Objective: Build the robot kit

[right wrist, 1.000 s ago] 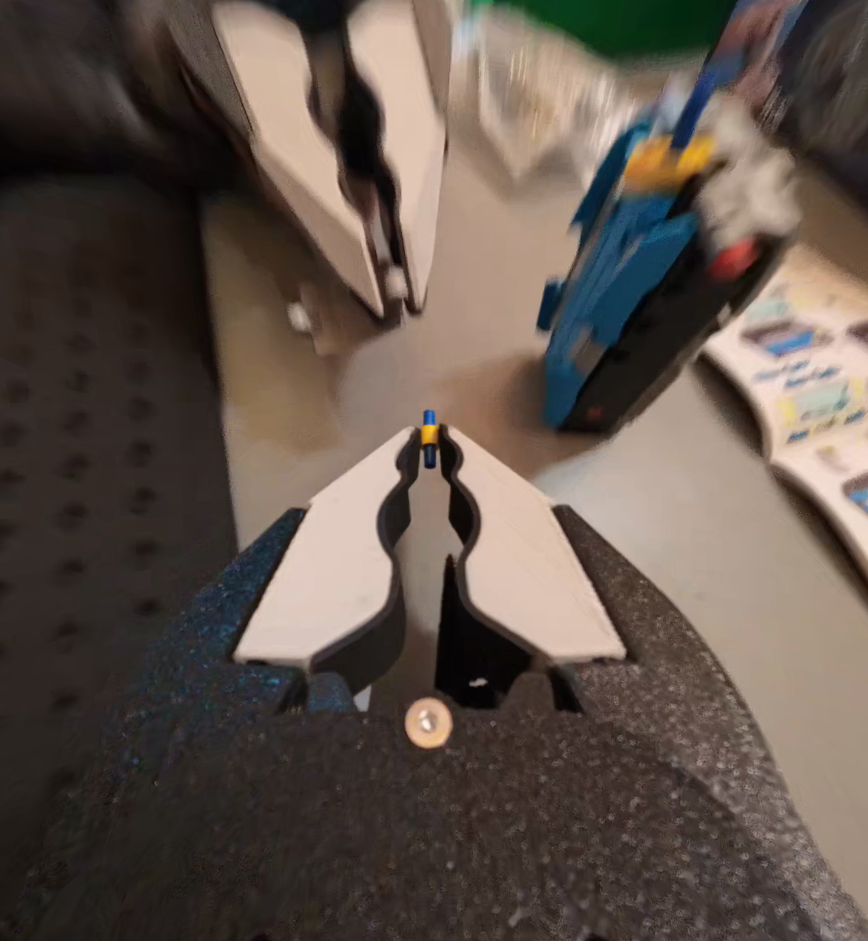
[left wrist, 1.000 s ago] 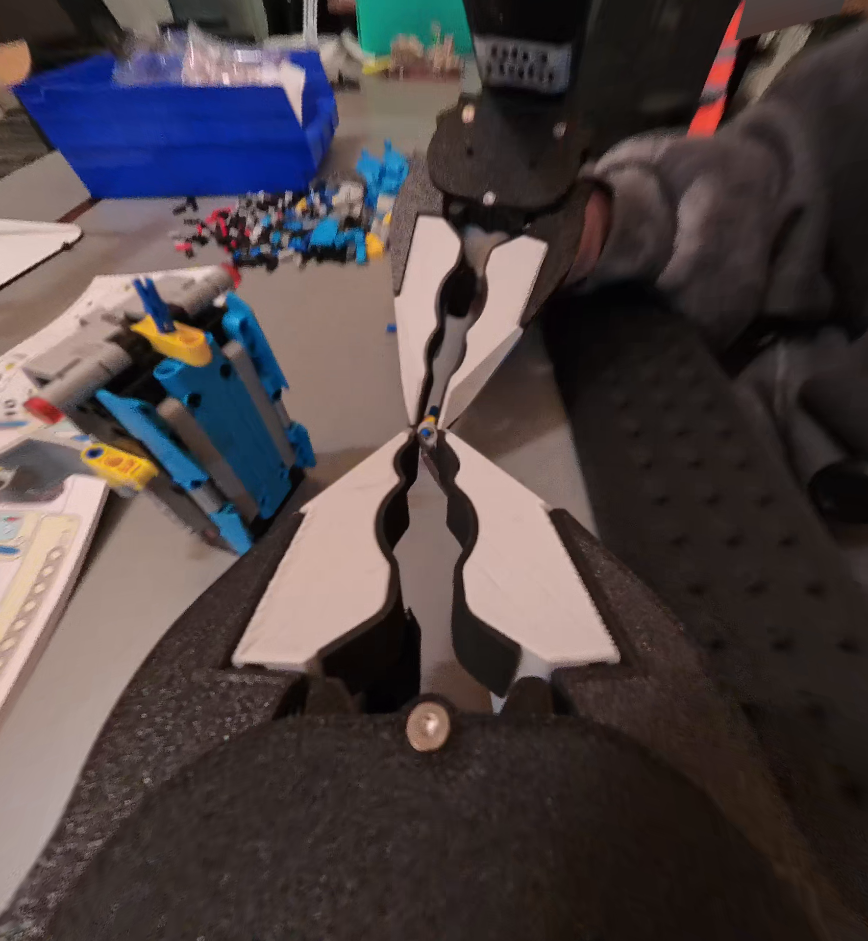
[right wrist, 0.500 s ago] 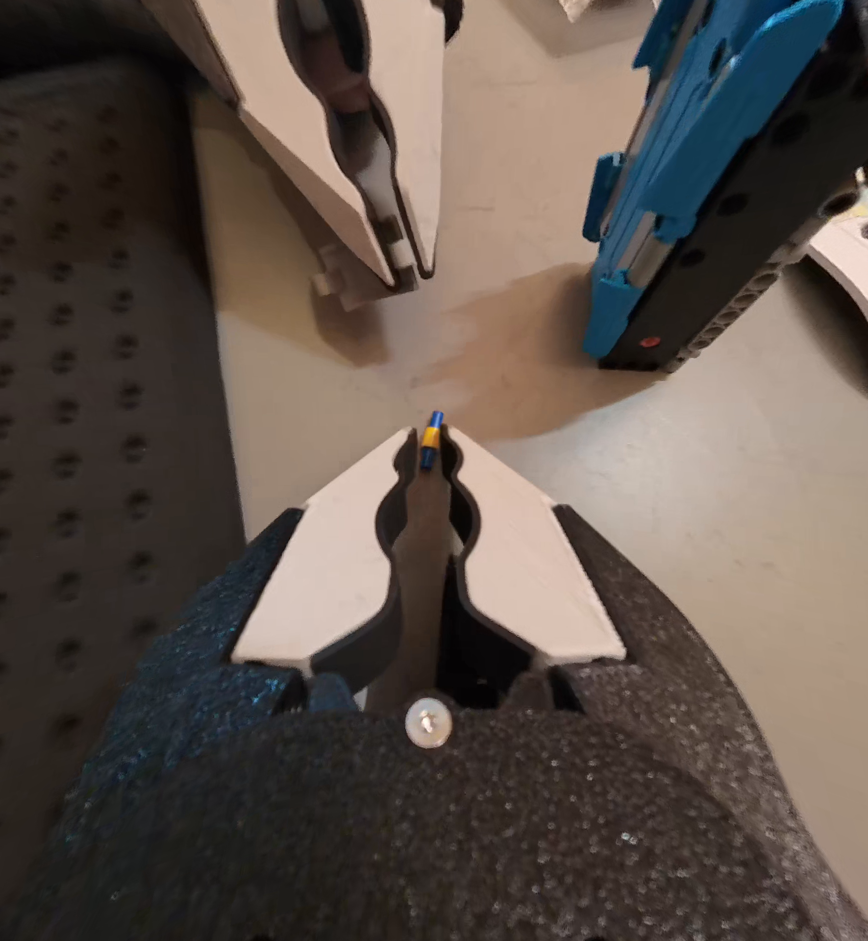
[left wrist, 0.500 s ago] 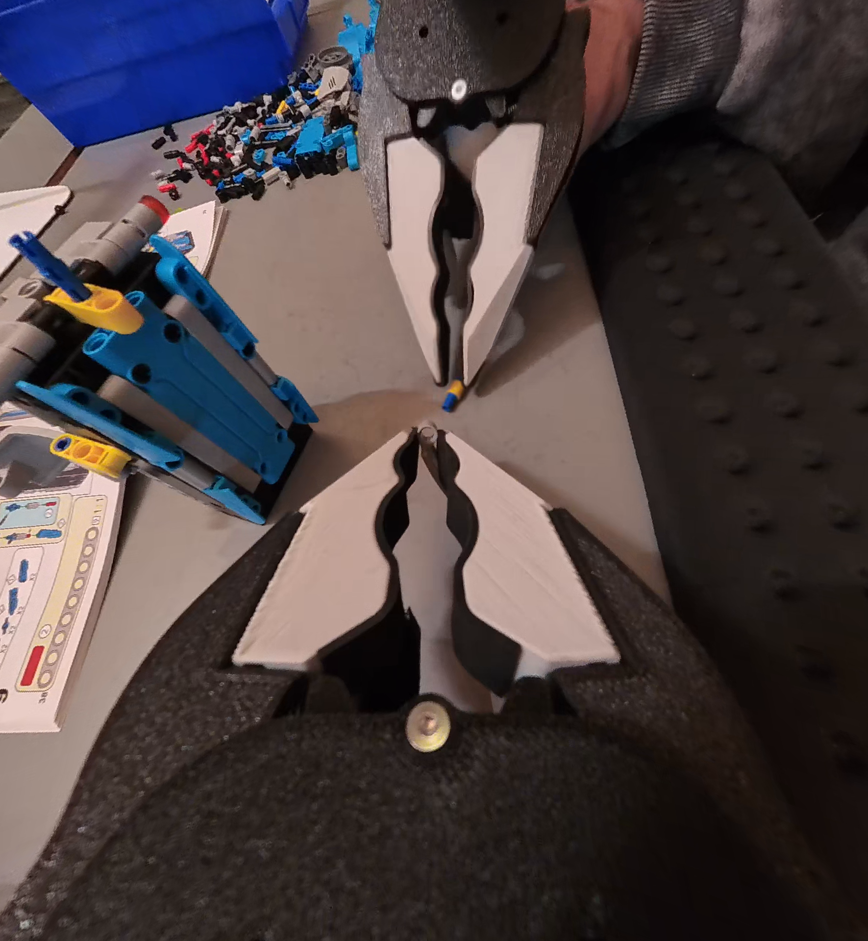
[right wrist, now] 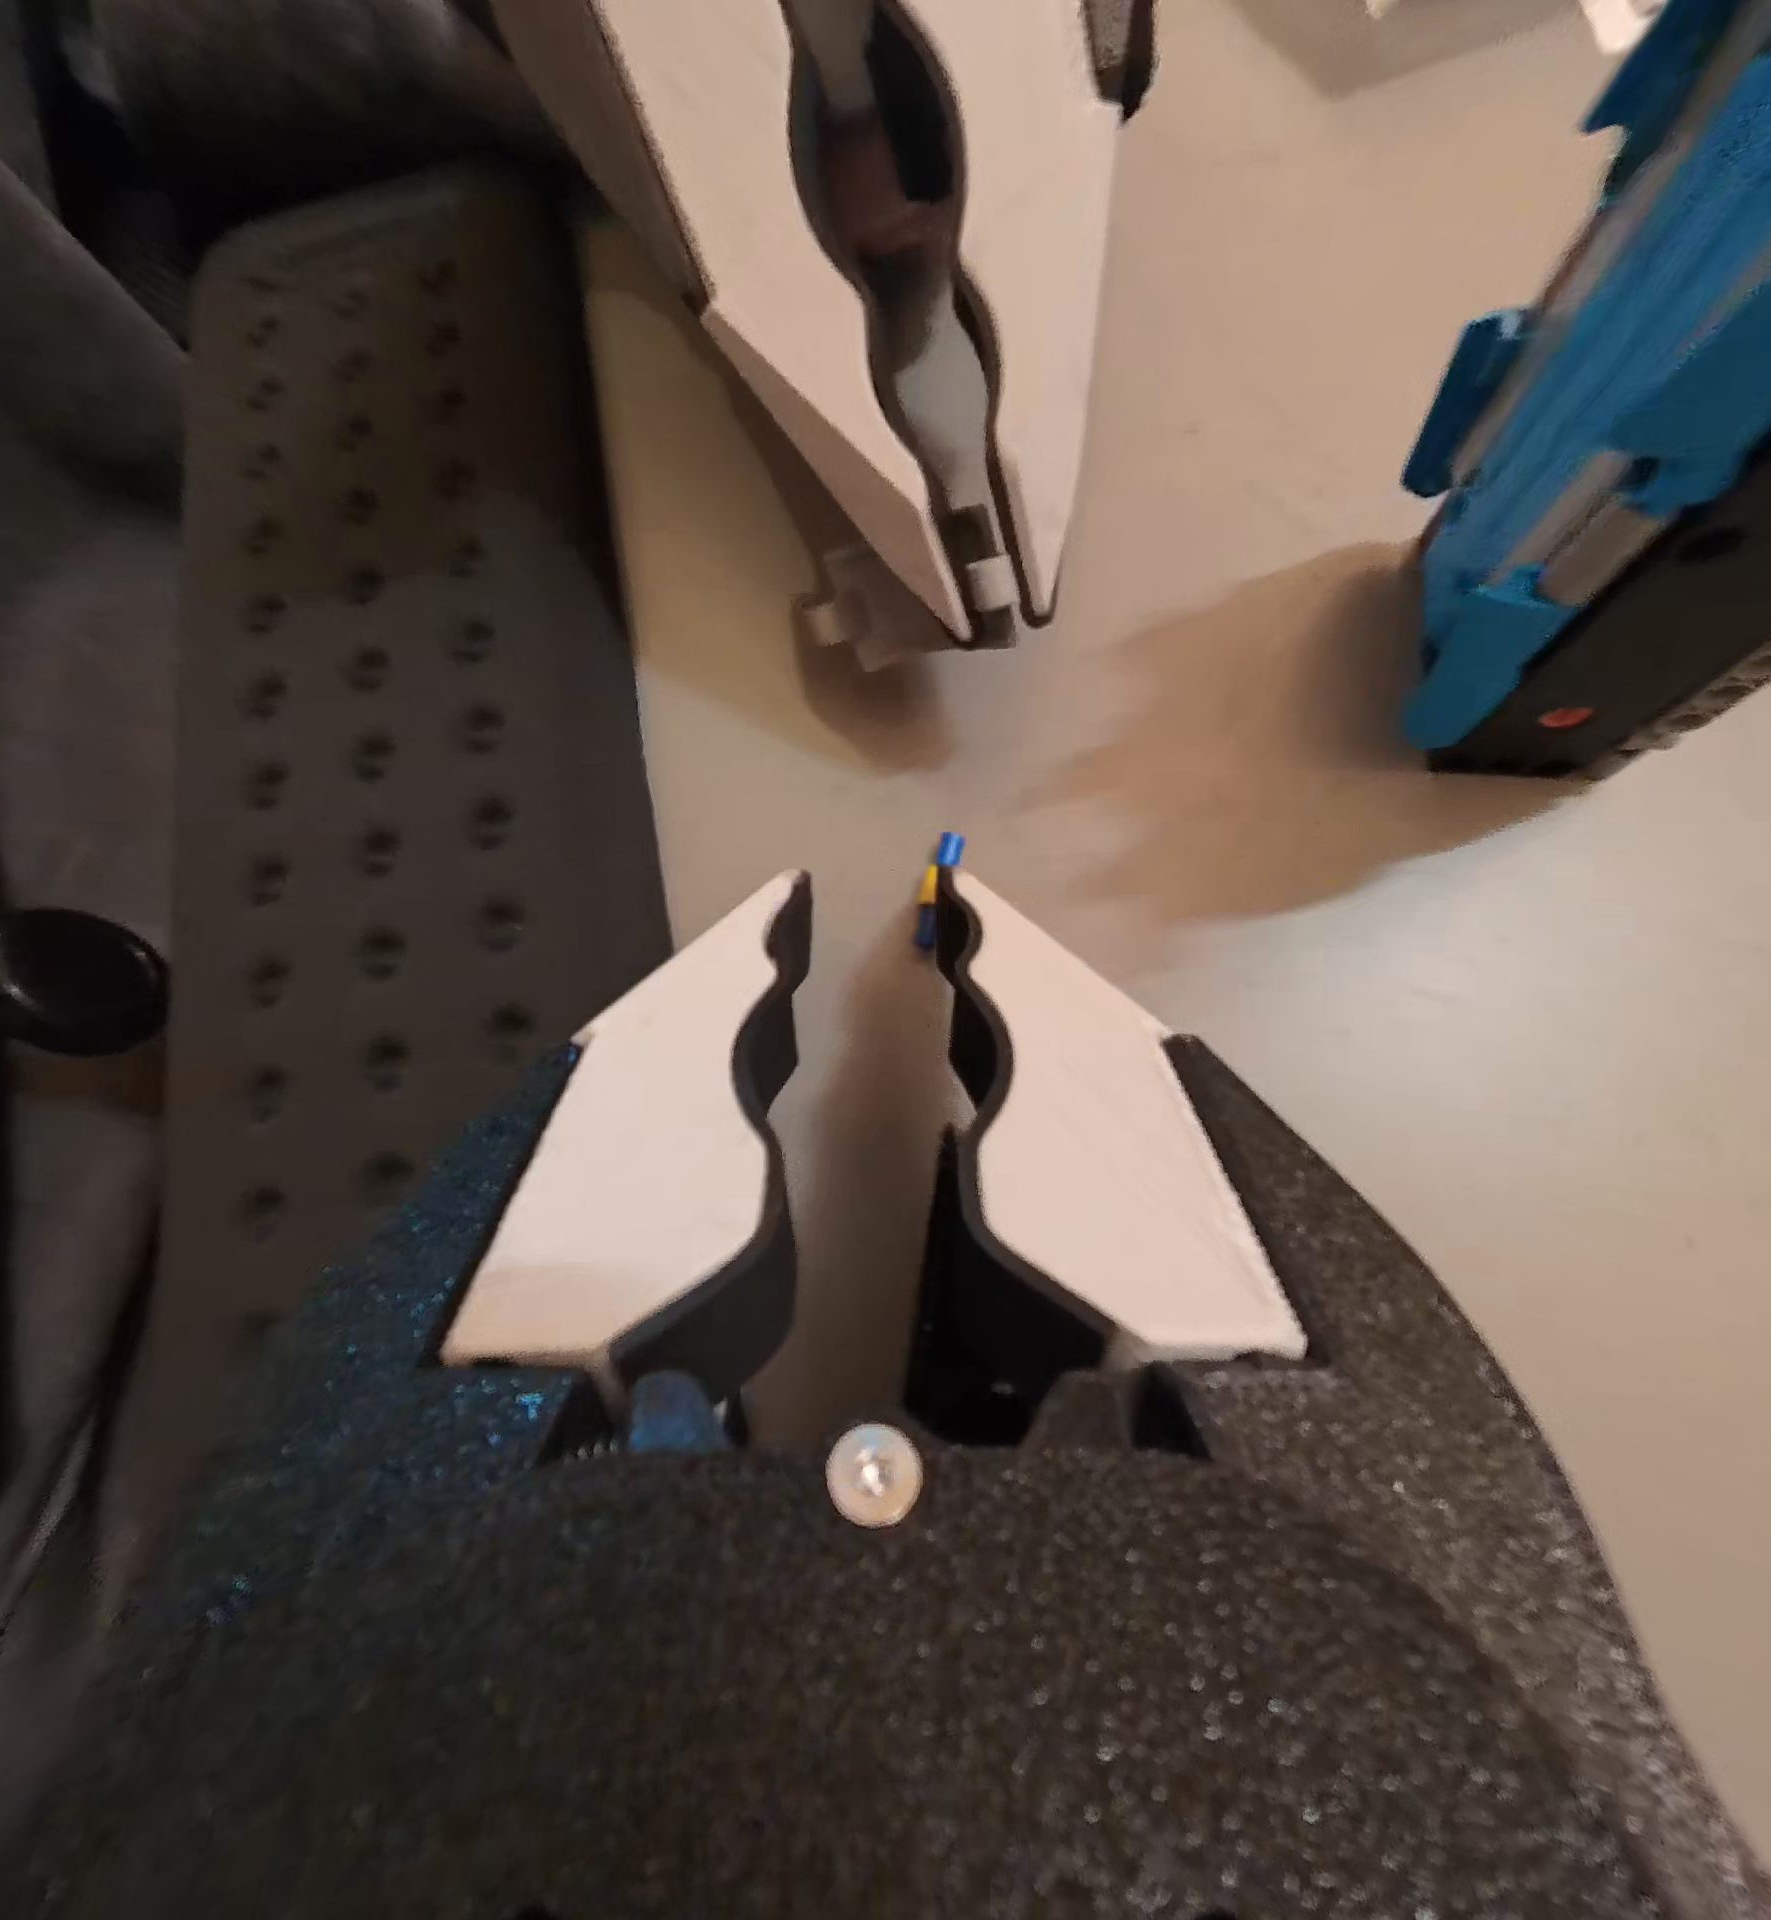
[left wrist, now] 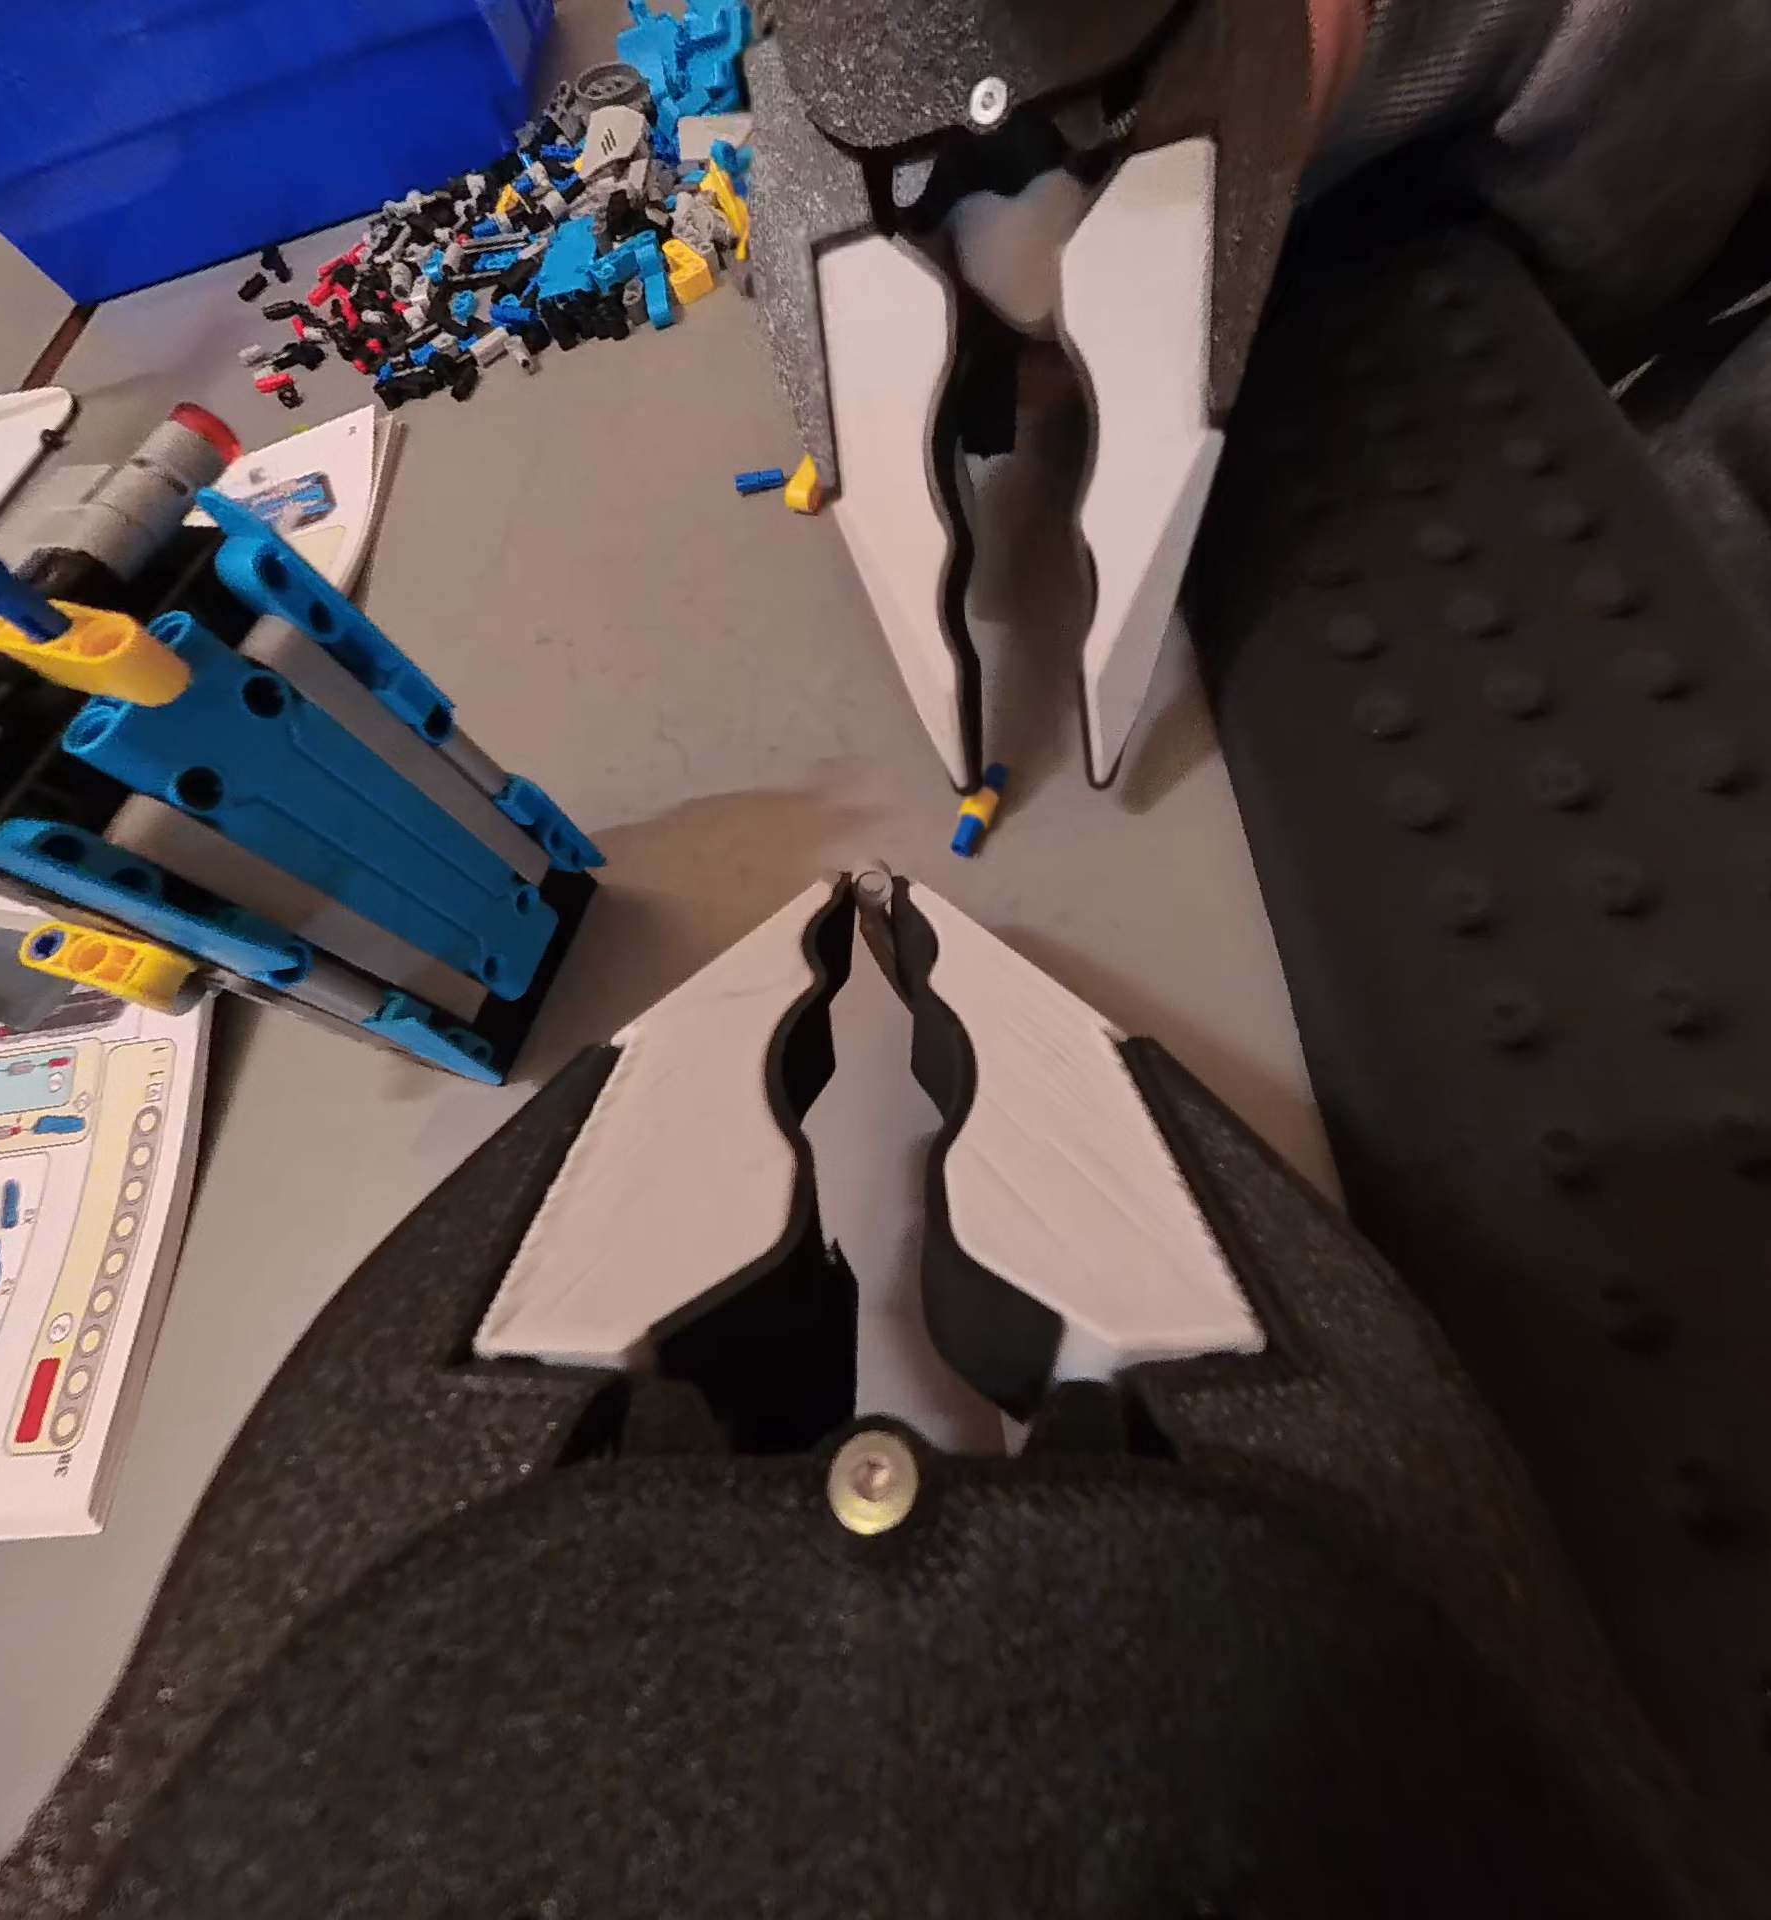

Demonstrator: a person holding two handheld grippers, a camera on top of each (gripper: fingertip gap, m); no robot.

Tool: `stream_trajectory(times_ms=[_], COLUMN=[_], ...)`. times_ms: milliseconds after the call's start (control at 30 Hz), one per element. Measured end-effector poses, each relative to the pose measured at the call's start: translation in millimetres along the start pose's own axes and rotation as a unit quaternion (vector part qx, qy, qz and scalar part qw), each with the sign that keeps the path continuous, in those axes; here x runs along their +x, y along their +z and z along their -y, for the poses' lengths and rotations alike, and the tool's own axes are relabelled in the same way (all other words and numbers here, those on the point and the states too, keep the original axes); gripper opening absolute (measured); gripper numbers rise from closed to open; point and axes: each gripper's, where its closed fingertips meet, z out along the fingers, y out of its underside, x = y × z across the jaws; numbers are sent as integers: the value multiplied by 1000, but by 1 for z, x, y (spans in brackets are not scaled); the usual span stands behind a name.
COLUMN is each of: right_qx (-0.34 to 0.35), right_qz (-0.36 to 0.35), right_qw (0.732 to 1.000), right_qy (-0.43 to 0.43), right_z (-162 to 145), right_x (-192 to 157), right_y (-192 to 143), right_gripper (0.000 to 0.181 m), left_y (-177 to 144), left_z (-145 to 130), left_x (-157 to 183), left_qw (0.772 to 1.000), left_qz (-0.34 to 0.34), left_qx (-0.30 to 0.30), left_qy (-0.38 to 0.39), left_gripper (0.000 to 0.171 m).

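Left wrist view, near to far. Left tool [left wrist: 870,888] is together at the tips, clamped on a small grey peg [left wrist: 873,885] that pokes out end-on. Just past it a blue-and-yellow pin [left wrist: 976,821] lies against one fingertip of the right tool [left wrist: 1032,779].

Change since half a second ago: the right tool's jaws, then pinched on that pin, now stand apart. The pin is no longer clamped. It touches only the inner edge of one finger, and I cannot tell whether it rests fully on the tabletop [left wrist: 652,623].

Right wrist view confirms this: a clear gap shows at the right tool [right wrist: 876,883], with the pin [right wrist: 931,894] beside one fingertip.

Left of the tools stands a blue brick model [left wrist: 289,790], partly on an instruction booklet [left wrist: 29,1247]. A dimpled dark mat [left wrist: 1535,935] runs along the tabletop's right edge. Further back lies a pile of loose pieces [left wrist: 507,260], then a blue bin [left wrist: 185,125] at the far left corner.
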Motion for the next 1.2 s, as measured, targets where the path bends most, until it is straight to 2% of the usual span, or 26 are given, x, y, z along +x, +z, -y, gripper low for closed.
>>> stream_trajectory(times_ms=[133,400,567,633,700,733,833,900,1033,1200], right_qx=[-31,-15,2,2,-7,3,116,159,182,181], right_qz=[-76,-56,-24,-6,-24,-35,-27,-24,-24,-26], right_qw=[996,998,999,999,1000,999,993,987,983,983], right_qy=[-33,-7,32,39,11,-1,-19,-24,-24,-27], right_z=[-5,-6,-7,-7,-5,-1,40,52,60,63], right_x=[15,19,23,24,25,25,14,10,6,5], right_y=[6,6,6,5,6,5,-17,-28,-31,-27], right_gripper=[20,19,7,7,6,6,6,6,6,6], left_y=[1,1,1,0,-4,-5,-9,-13,-20,-21], left_z=[-1,-1,0,6,17,20,26,29,40,44], left_x=[1,2,4,5,10,10,7,5,6,7], left_qw=[1000,1000,1000,1000,999,998,996,993,986,984], left_qz=[1,-1,-4,-8,-26,-30,-34,-41,-60,-67], left_qx=[-3,-5,-2,15,45,56,77,94,133,142], left_qy=[6,8,11,3,-14,-23,-43,-56,-76,-79], left_gripper=[6,6,6,6,6,6,6,6,6,6])
